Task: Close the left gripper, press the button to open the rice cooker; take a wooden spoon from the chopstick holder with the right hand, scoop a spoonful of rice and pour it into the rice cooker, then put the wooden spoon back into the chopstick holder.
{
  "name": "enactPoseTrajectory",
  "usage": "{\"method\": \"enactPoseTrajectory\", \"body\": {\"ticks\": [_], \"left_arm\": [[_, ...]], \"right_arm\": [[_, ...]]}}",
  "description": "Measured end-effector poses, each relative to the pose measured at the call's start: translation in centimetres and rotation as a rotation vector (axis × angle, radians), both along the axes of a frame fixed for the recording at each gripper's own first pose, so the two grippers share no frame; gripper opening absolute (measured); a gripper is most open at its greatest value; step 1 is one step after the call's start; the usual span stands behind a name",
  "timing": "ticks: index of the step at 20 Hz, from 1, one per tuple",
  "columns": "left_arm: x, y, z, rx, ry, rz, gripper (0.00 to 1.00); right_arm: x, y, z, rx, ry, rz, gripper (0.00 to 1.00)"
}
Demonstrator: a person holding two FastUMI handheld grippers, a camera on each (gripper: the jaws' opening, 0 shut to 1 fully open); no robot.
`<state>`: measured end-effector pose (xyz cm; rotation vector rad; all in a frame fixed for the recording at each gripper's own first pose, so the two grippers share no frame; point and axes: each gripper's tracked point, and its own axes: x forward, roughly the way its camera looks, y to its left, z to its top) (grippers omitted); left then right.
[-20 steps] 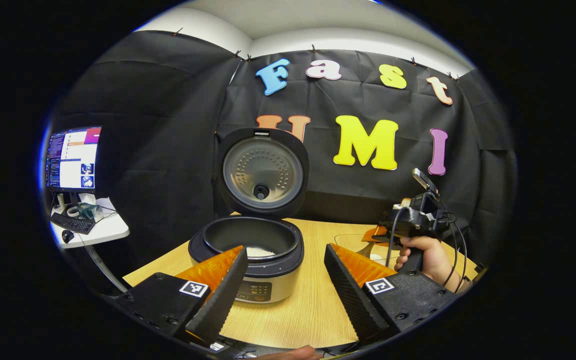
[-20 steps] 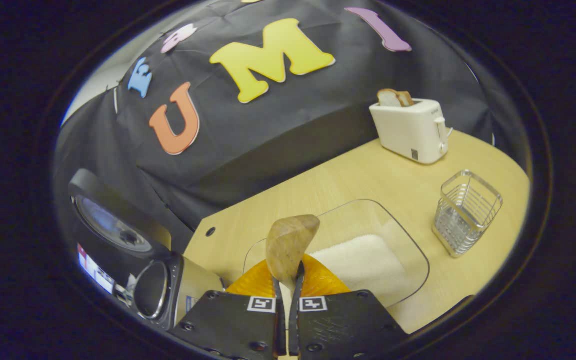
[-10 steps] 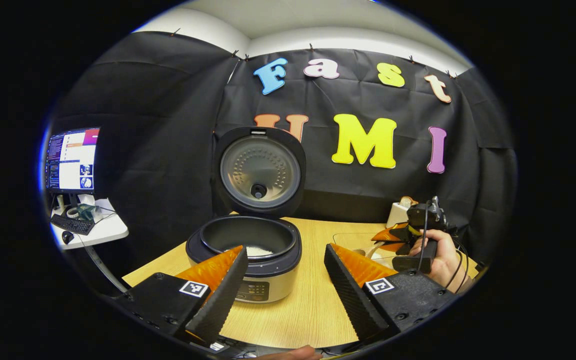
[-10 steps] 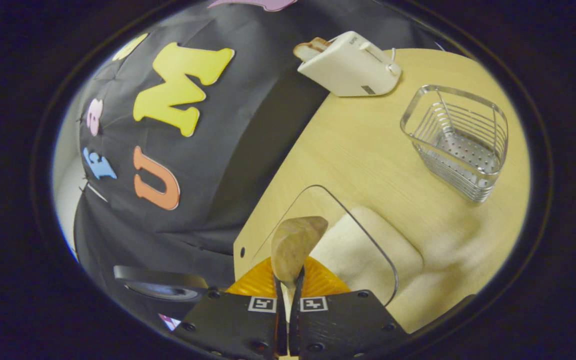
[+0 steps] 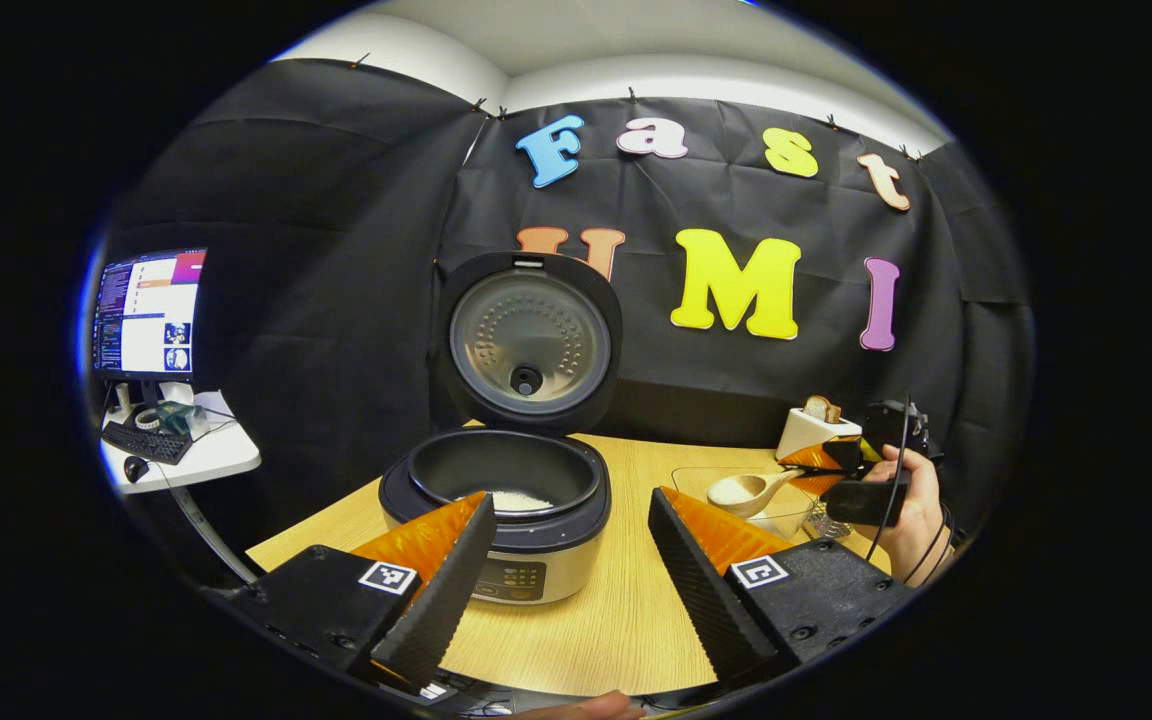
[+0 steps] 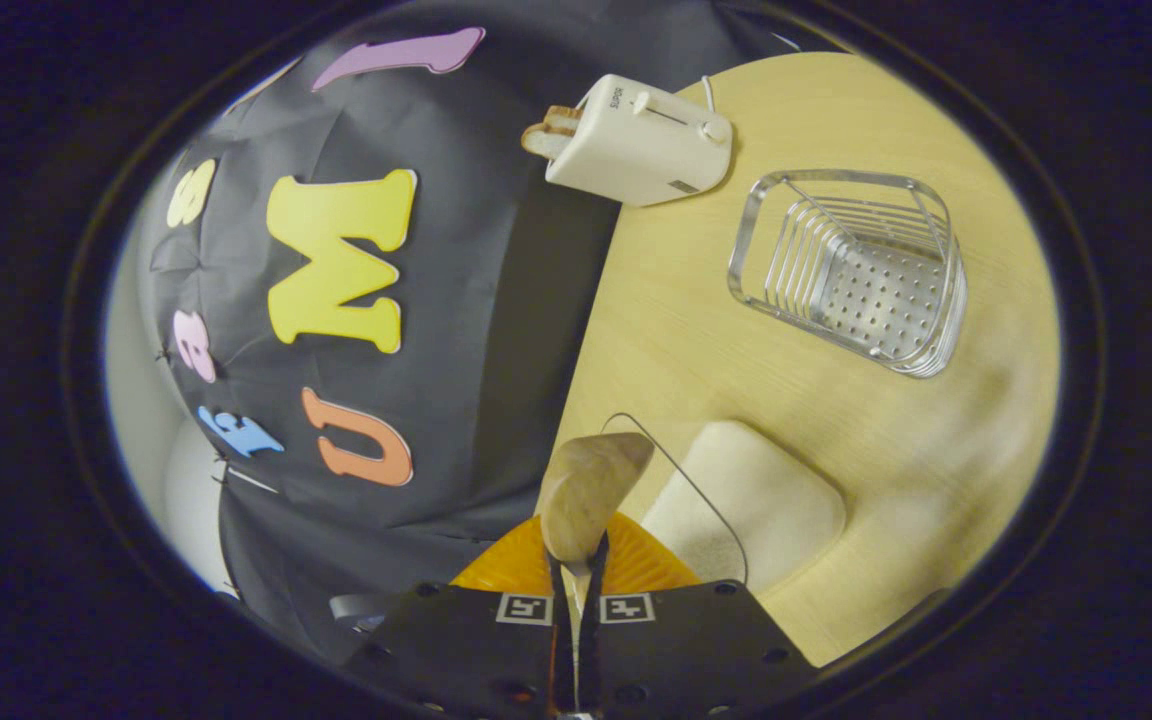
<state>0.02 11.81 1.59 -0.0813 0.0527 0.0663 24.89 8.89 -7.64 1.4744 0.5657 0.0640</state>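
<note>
The right claw (image 6: 576, 585) is clamped on the handle of the pale wooden spoon (image 6: 588, 492), both fingers pressing on it, and the bowl of the spoon sticks out just ahead of the fingertips, over the edge of the clear shallow tray of white rice (image 6: 736, 505) on the light wooden tabletop (image 6: 696, 330). From the right gripper view the whole scene is tipped on its side; the wire-sided metal chopstick holder (image 6: 851, 270) stands well ahead of the spoon, with the white toaster (image 6: 636, 140) and its bread slice farther off by the black wall. Seen from the left gripper view, a hand (image 5: 911, 510) holds that right claw out at the far right of the tabletop, with the spoon (image 5: 751, 490) pointing back toward the cooker above the rice tray (image 5: 786, 515). The left claw (image 5: 571, 575) hangs with its fingers apart, gripping nothing, in front of the silver-and-black rice cooker (image 5: 501, 520). The cooker's round lid (image 5: 528, 340) stands upright and open, and a little white rice (image 5: 518, 500) lies in the dark inner pot. Off to the left, a monitor (image 5: 148, 313) and keyboard sit on a small white side table (image 5: 206, 460).
</note>
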Motion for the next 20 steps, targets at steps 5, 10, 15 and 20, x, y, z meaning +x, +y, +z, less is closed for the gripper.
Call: {"method": "enactPoseTrajectory", "body": {"ticks": [5, 10, 15, 20], "left_arm": [[0.0, -0.3, 0.0, 0.003, 0.002, -0.003, 0.98], [-0.5, -0.3, 0.5, 0.017, -0.011, -0.007, 0.98], [-0.9, -0.5, 0.9, 0.013, -0.023, -0.014, 0.98], [-0.9, -0.8, 0.7, 0.069, -0.02, -0.025, 0.98]], "right_arm": [[-0.5, 1.5, 3.5, 0.212, -0.055, 0.034, 0.02], [-1.4, 5.3, 6.9, 0.191, -0.083, 0.098, 0.02], [-1.5, 10.3, 10.1, 0.117, -0.113, 0.162, 0.02], [-1.3, 17.2, 11.5, -0.011, -0.105, 0.243, 0.02]]}}
